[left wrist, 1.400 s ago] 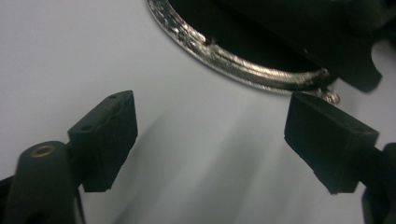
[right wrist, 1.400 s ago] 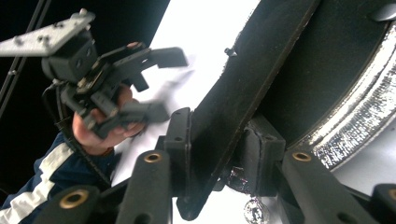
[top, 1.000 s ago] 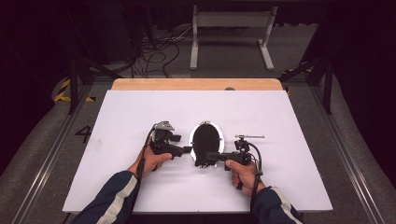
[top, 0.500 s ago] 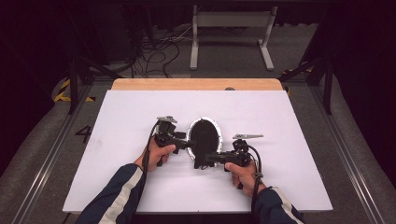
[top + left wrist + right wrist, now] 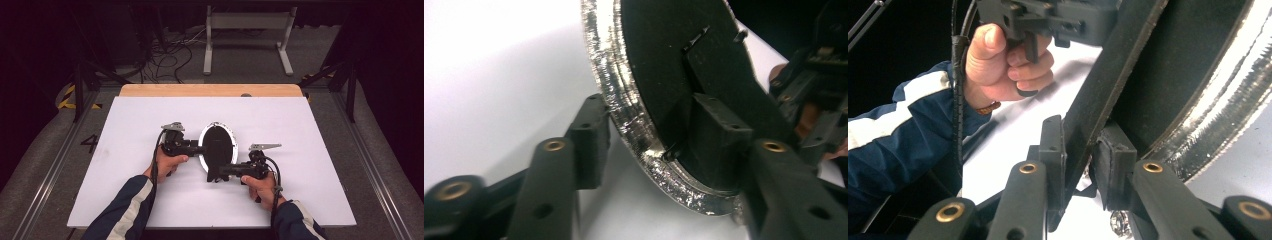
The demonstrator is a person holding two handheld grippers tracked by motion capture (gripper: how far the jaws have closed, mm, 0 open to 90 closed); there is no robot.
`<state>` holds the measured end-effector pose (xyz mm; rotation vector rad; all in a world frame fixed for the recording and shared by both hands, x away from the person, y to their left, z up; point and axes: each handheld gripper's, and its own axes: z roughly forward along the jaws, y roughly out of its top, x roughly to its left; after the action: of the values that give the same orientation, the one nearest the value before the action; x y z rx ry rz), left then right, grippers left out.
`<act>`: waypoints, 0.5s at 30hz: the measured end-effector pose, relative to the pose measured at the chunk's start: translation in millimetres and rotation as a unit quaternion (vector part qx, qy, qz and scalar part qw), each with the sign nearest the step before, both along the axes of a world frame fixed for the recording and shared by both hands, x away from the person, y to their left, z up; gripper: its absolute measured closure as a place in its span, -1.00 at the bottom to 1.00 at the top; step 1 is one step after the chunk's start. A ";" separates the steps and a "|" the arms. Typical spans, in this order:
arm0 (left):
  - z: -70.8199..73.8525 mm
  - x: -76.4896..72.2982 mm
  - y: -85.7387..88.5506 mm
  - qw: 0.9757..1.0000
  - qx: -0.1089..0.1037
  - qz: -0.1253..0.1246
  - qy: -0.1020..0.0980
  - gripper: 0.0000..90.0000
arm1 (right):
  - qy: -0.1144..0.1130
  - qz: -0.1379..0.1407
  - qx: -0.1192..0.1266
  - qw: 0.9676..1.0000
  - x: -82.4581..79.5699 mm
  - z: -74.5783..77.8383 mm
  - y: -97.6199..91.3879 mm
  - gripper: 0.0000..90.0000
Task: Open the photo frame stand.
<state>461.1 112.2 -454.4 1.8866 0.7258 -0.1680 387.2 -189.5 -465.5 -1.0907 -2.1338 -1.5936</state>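
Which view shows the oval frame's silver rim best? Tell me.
The left gripper view: the silver rim of the oval frame sweeps past close, its crinkled texture plain. The high view shows it as a thin bright ring; the right gripper view, one curved stretch at the right edge.

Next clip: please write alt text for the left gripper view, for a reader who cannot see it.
An oval mirror with a glittery silver rim, seen from its black back, stands on edge on a white table, its rim clamped between the two black jaws of the left hand-held gripper. The black stand flap runs up the mirror's back.
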 end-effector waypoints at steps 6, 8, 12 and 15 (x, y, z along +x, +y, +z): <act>12.9 -8.8 4.6 0.999 -0.034 0.004 -0.032 0.56 | 0.009 -0.020 -0.006 1.000 3.5 -3.3 0.5 0.69; 15.0 -12.2 7.0 0.999 -0.039 -0.004 -0.036 0.58 | 0.007 -0.020 -0.011 1.000 2.9 -2.8 1.3 0.70; 12.6 -13.5 6.4 0.998 -0.053 -0.034 -0.026 0.61 | -0.003 -0.020 -0.024 1.000 2.2 -2.1 3.7 0.73; 8.0 -16.1 -0.7 0.998 -0.031 -0.045 -0.030 0.54 | -0.005 -0.019 -0.026 0.999 1.8 -1.8 4.7 0.73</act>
<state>445.0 111.5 -446.4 1.8588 0.5895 -0.1884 389.0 -184.8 -467.3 -1.1481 -2.1844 -1.5716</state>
